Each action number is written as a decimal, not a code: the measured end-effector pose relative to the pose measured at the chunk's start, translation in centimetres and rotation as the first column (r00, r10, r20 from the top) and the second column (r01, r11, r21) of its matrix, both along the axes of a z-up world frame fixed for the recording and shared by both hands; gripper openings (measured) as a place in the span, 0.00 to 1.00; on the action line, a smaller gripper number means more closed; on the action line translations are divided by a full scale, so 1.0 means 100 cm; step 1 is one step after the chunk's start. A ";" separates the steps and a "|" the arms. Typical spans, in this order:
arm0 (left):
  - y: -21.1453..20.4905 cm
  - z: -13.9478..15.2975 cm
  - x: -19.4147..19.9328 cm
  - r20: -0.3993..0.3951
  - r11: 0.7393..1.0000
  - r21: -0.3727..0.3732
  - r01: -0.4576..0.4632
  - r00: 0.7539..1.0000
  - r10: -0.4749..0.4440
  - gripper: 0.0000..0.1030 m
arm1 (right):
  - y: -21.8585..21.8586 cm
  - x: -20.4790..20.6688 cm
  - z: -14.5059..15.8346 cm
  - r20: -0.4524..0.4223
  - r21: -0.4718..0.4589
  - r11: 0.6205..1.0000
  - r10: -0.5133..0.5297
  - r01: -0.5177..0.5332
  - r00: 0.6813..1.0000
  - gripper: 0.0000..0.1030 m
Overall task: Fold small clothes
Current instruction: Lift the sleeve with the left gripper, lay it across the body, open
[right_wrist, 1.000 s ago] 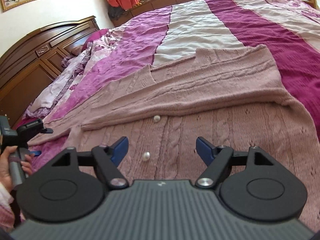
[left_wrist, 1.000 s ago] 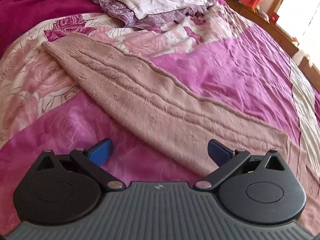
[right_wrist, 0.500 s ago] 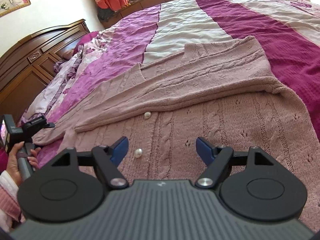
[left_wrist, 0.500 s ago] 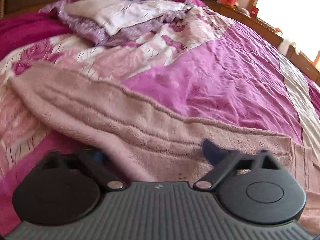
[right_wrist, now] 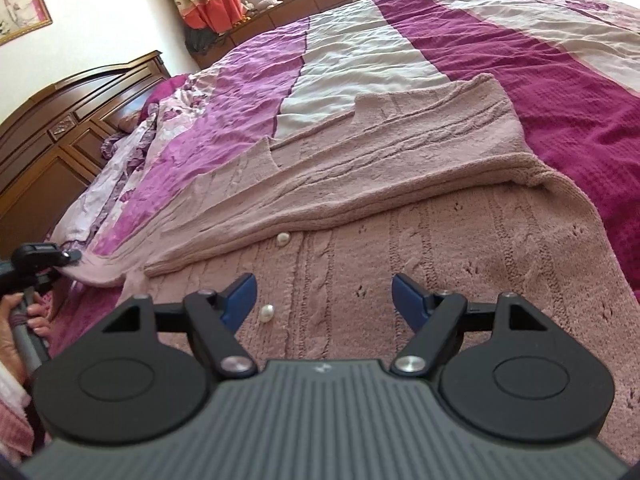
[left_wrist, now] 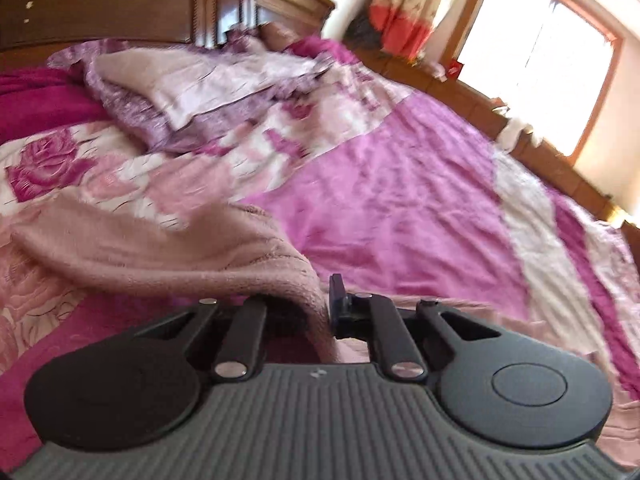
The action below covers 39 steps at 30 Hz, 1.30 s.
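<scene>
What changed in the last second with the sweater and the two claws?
The left claw closed on the pink sweater's sleeve and lifted it off the bedspread, bunching it. The right claw stayed open over the sweater body, which still lies flat.

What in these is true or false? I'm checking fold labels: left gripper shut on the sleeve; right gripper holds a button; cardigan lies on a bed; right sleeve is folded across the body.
1. The left gripper is shut on the sleeve. True.
2. The right gripper holds a button. False: it is open above the cardigan, holding nothing.
3. The cardigan lies on a bed. True.
4. The cardigan is blue. False: dusty pink.
</scene>
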<state>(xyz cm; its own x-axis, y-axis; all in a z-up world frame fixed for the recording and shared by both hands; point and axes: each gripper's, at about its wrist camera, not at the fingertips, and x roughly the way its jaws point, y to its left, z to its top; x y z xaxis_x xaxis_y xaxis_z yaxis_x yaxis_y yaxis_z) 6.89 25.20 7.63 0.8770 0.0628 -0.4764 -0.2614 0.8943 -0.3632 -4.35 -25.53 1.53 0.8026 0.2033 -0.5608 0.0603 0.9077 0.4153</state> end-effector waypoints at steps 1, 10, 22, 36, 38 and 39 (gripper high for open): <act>-0.004 0.003 -0.002 0.015 1.000 -0.004 0.010 1.000 -0.010 0.11 | -0.001 -0.001 0.000 -0.001 0.000 1.000 -0.002 0.002 1.000 0.74; -0.033 0.027 -0.017 0.095 0.997 -0.039 0.062 0.994 -0.058 0.11 | -0.004 -0.003 -0.001 0.003 -0.001 1.000 -0.008 0.008 1.000 0.74; -0.094 0.064 -0.028 0.179 0.977 -0.034 0.211 0.963 -0.201 0.11 | -0.009 -0.004 -0.002 0.006 -0.008 1.000 -0.027 0.027 1.000 0.74; -0.215 0.058 -0.022 0.134 0.915 0.076 0.396 0.905 -0.403 0.11 | -0.020 -0.011 0.000 0.026 0.013 0.998 -0.054 0.054 0.998 0.74; -0.228 0.049 -0.019 0.109 0.907 0.086 0.412 0.901 -0.420 0.11 | -0.022 -0.012 -0.001 0.026 0.016 0.998 -0.058 0.058 0.998 0.74; -0.234 0.042 -0.016 0.090 0.902 0.086 0.423 0.898 -0.430 0.11 | -0.023 -0.013 -0.001 0.026 0.017 0.998 -0.061 0.060 0.998 0.74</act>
<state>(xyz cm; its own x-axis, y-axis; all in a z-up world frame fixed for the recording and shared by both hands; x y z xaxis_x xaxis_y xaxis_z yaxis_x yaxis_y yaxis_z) 5.32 1.75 11.80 0.8707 -0.3017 -0.3885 0.1867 0.9334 -0.3065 -5.60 -27.82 1.43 0.8282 0.1630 -0.5362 0.1035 0.8958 0.4322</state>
